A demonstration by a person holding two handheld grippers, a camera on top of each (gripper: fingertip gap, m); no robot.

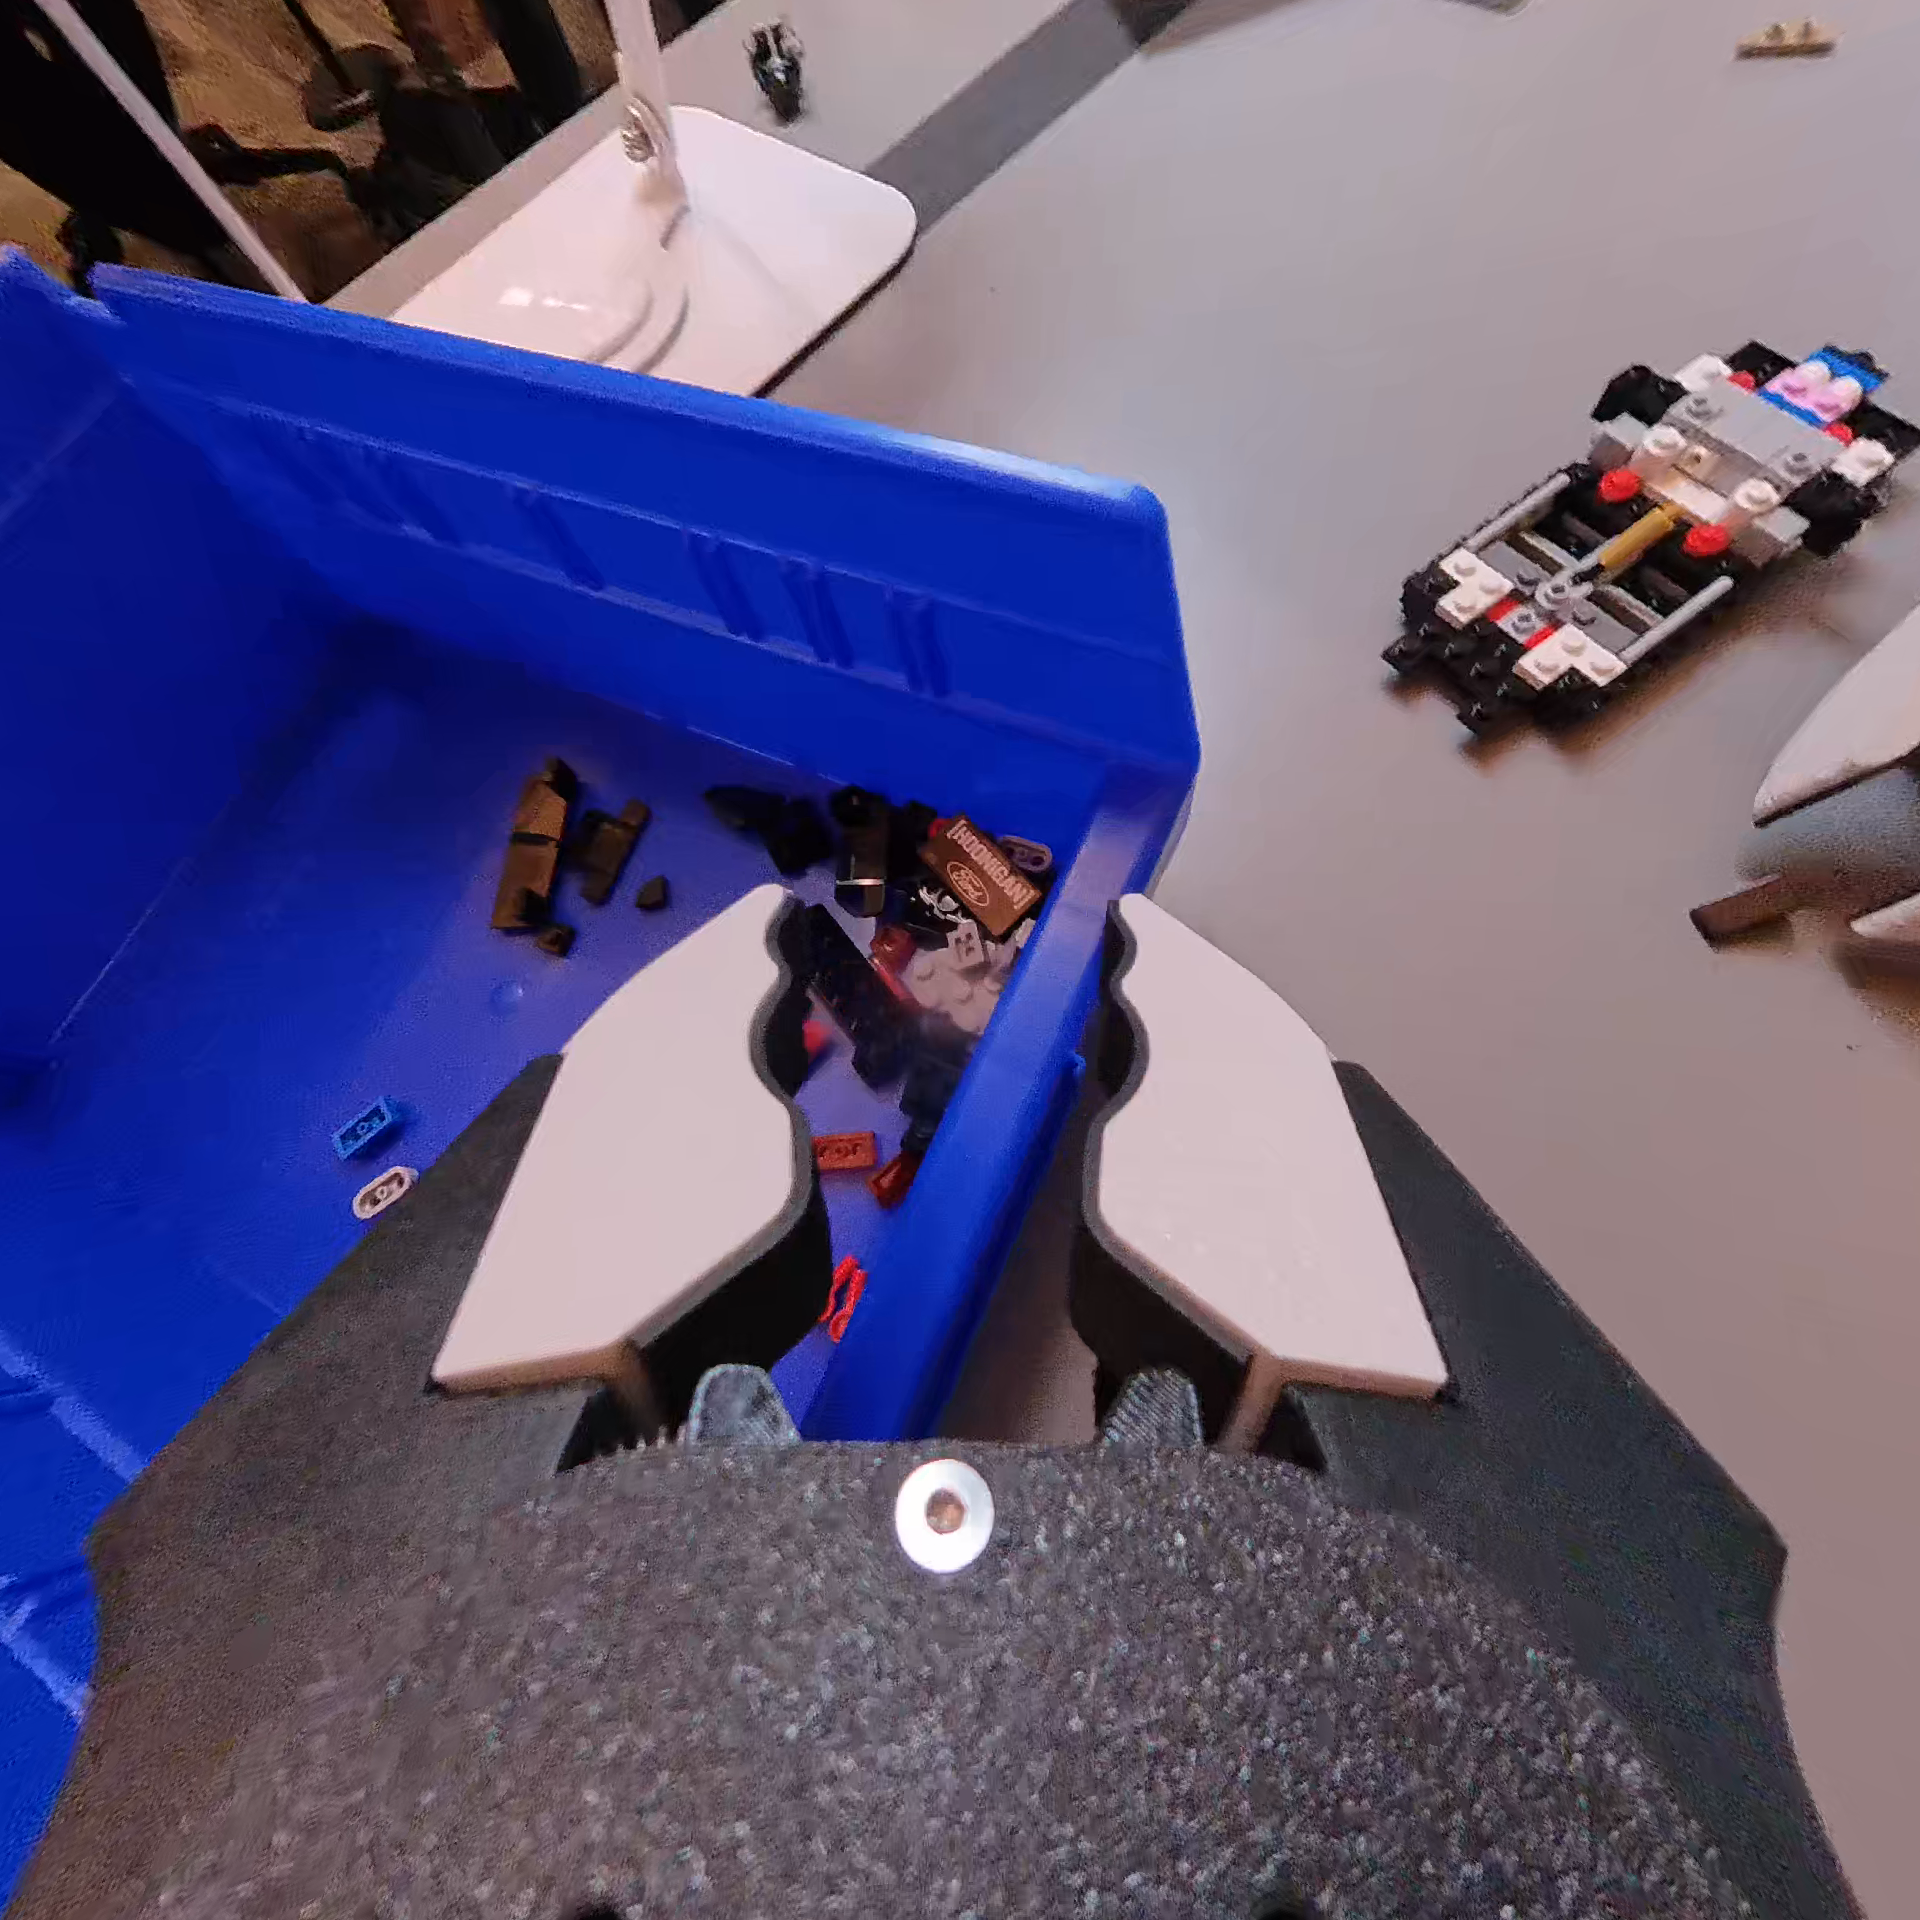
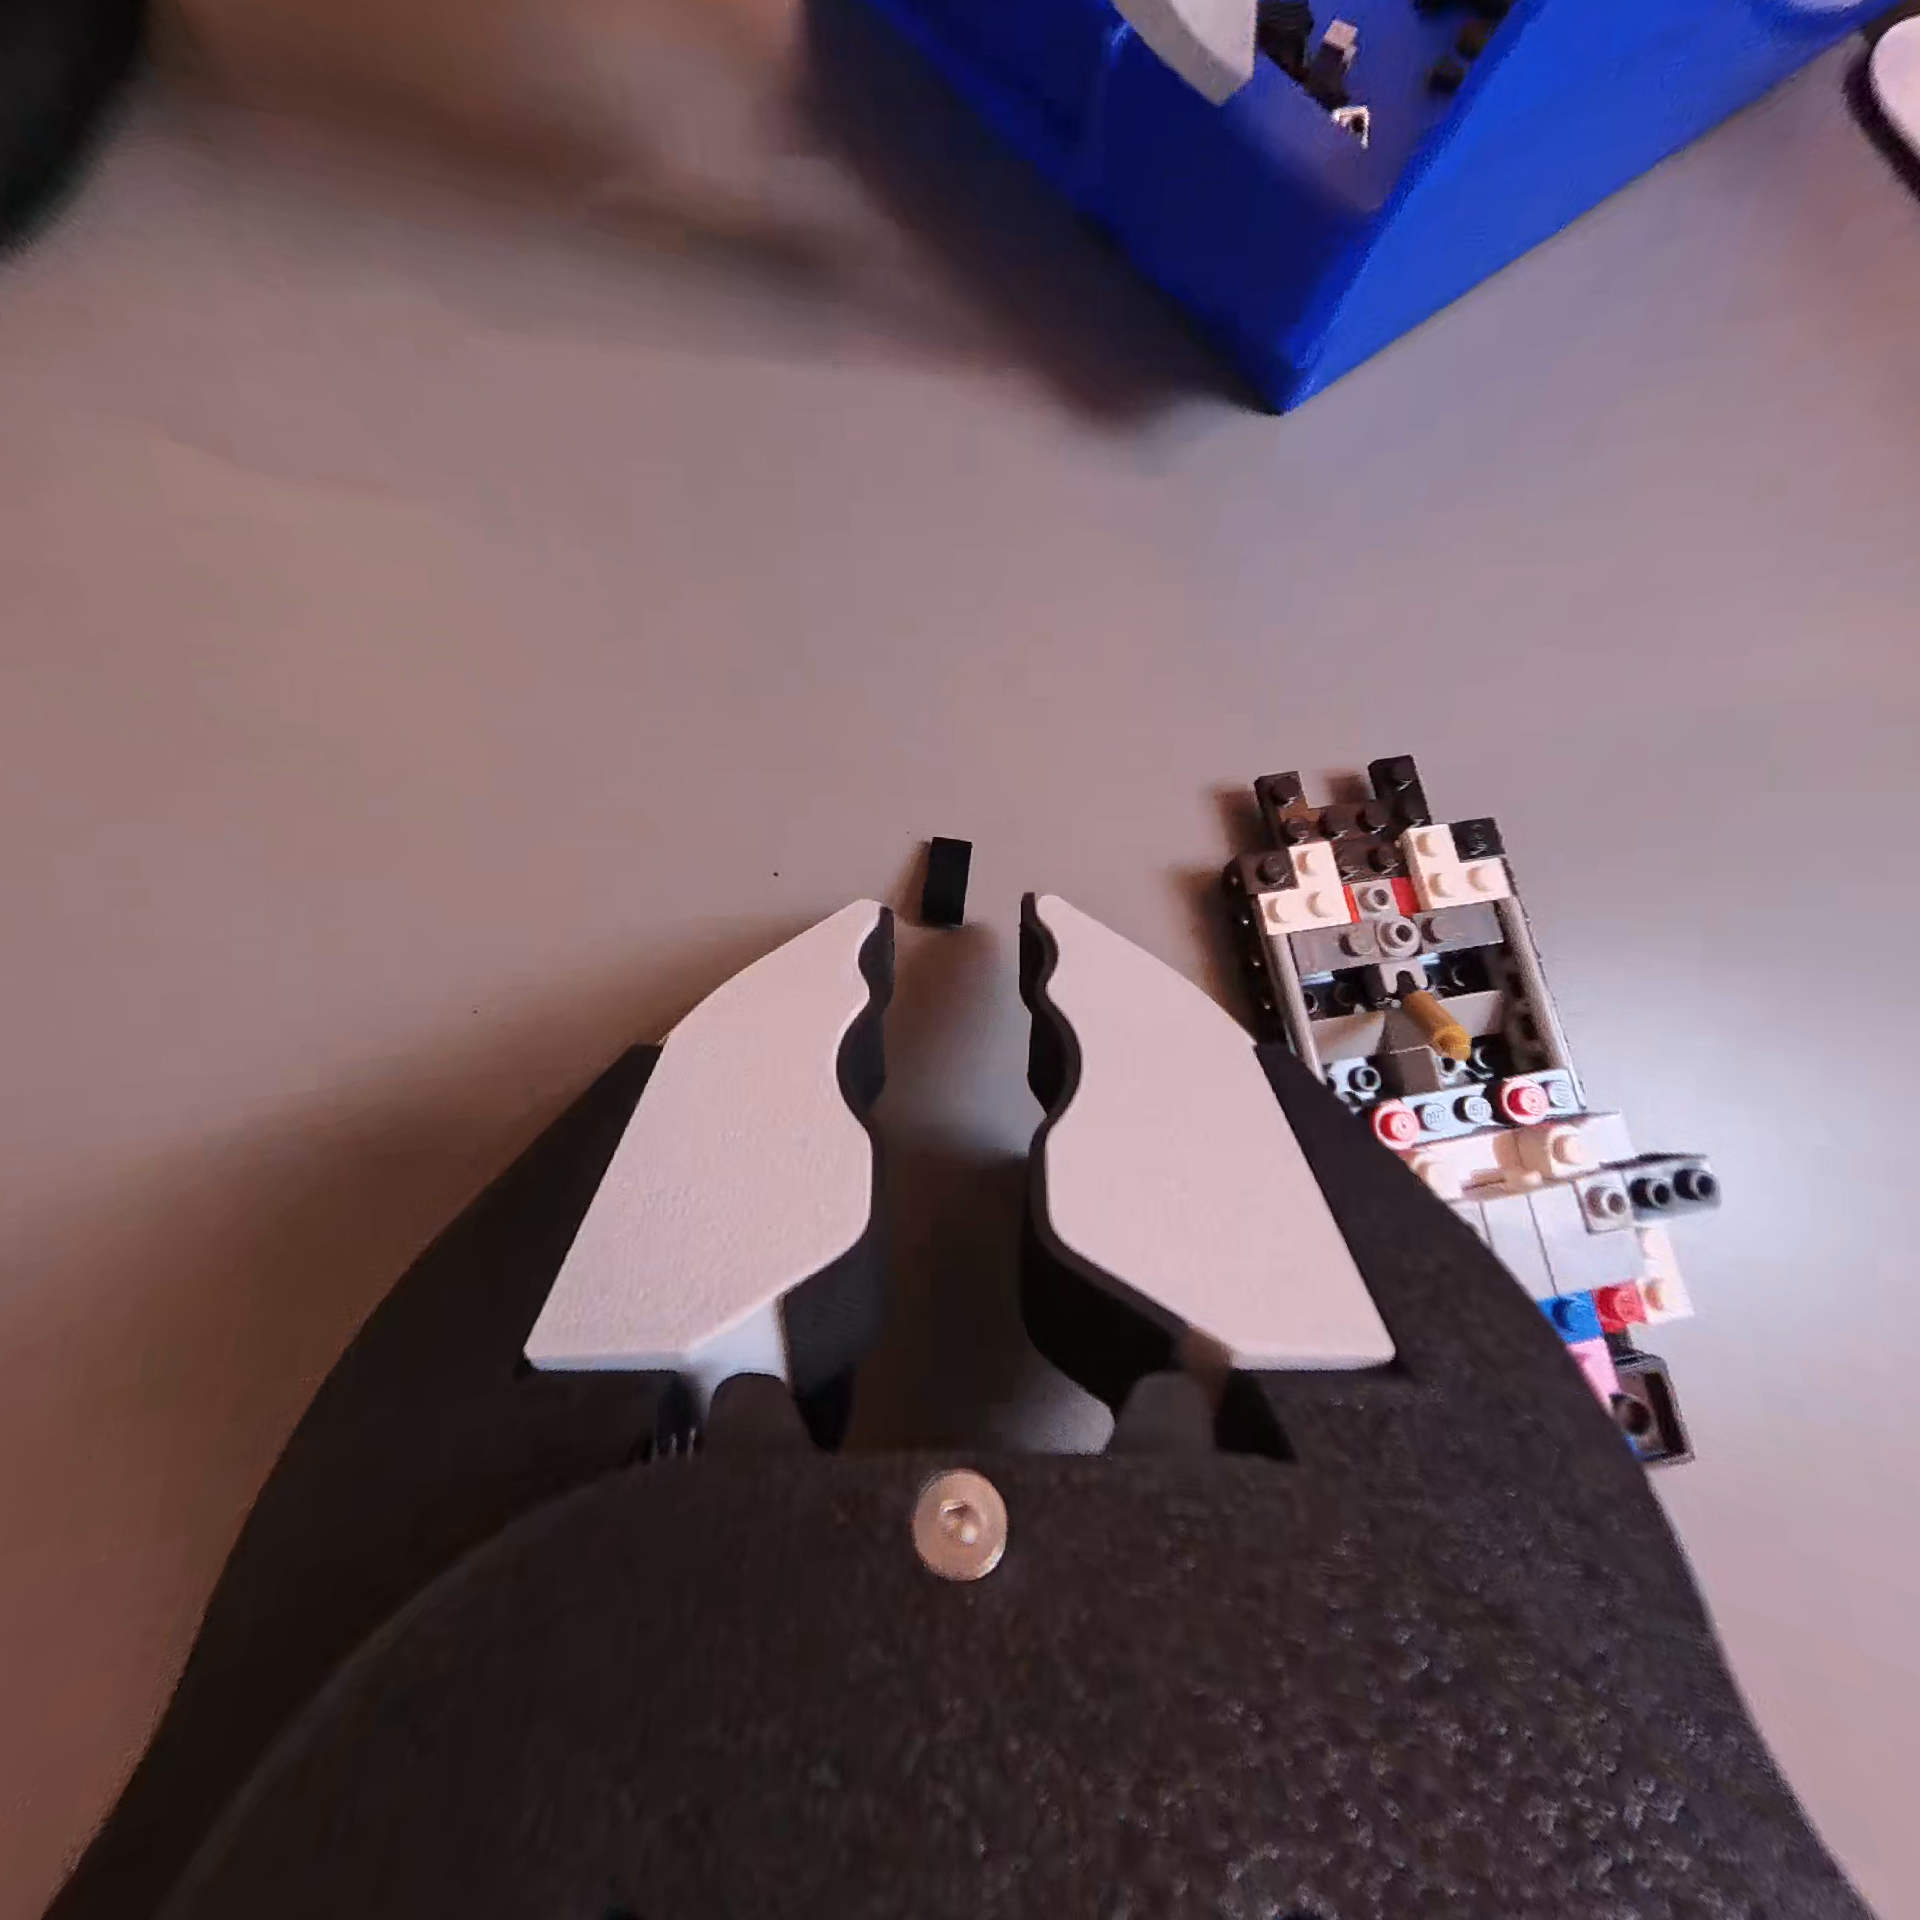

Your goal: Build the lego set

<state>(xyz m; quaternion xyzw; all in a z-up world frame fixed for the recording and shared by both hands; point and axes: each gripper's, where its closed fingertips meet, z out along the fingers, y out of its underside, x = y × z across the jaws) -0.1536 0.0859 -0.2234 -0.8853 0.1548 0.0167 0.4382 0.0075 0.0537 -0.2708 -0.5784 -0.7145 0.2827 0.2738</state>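
My left gripper (image 1: pixel 951 899) is open and straddles the right wall of a blue bin (image 1: pixel 644 540), one finger inside and one outside. Loose black, red and white bricks (image 1: pixel 914 914) lie in the bin's corner between the fingers. My right gripper (image 2: pixel 956 914) is open and low over the grey table. A small black brick (image 2: pixel 945 883) lies just ahead of its fingertips, untouched. A partly built brick car (image 2: pixel 1434 1039) lies close on its right. The car (image 1: pixel 1652 540), the black brick (image 1: pixel 1745 906) and the right gripper's fingers (image 1: pixel 1860 727) also show in the left wrist view.
A white lamp base (image 1: pixel 665 239) stands behind the bin. The blue bin (image 2: pixel 1351 239) sits at the far right in the right wrist view, with a left-gripper finger (image 2: pixel 1195 42) in it. A small tan piece (image 1: pixel 1785 40) and a dark one (image 1: pixel 777 52) lie far off.
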